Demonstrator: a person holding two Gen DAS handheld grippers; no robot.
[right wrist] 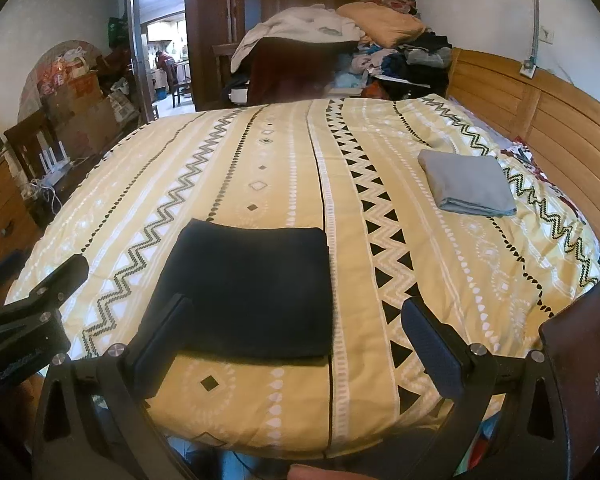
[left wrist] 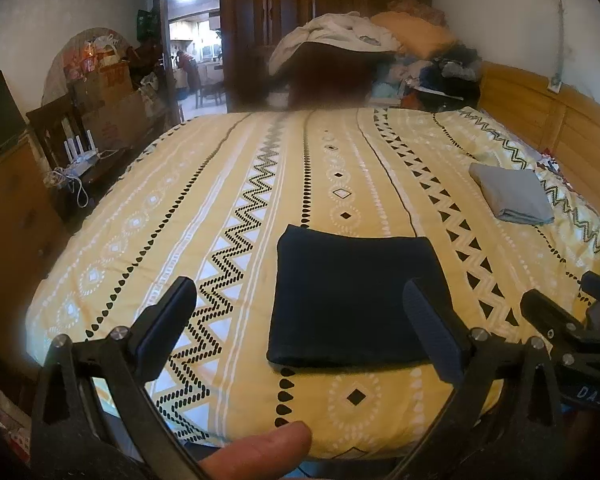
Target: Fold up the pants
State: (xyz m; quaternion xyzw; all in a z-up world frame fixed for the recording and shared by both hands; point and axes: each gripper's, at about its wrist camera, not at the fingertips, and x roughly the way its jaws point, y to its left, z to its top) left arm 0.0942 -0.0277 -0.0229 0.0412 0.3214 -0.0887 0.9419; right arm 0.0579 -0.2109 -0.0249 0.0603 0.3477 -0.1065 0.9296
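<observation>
Dark navy pants (left wrist: pixel 350 300) lie folded into a flat square near the front edge of the bed; they also show in the right wrist view (right wrist: pixel 248 292). My left gripper (left wrist: pixel 300 312) is open and empty, held above the bed's front edge, its right finger (left wrist: pixel 432 332) over the pants' right side. My right gripper (right wrist: pixel 296 336) is open and empty, its left finger (right wrist: pixel 160 340) over the pants' front left corner. The right gripper shows at the right edge of the left wrist view (left wrist: pixel 572 320); the left gripper shows at the left edge of the right wrist view (right wrist: pixel 32 308).
The bed has a yellow patterned cover (left wrist: pixel 220 208). A folded grey garment (left wrist: pixel 512 192) lies at the right, also in the right wrist view (right wrist: pixel 466 188). A heap of clothes (right wrist: pixel 360 48) sits at the far end. A wooden headboard (right wrist: pixel 540 120) runs along the right.
</observation>
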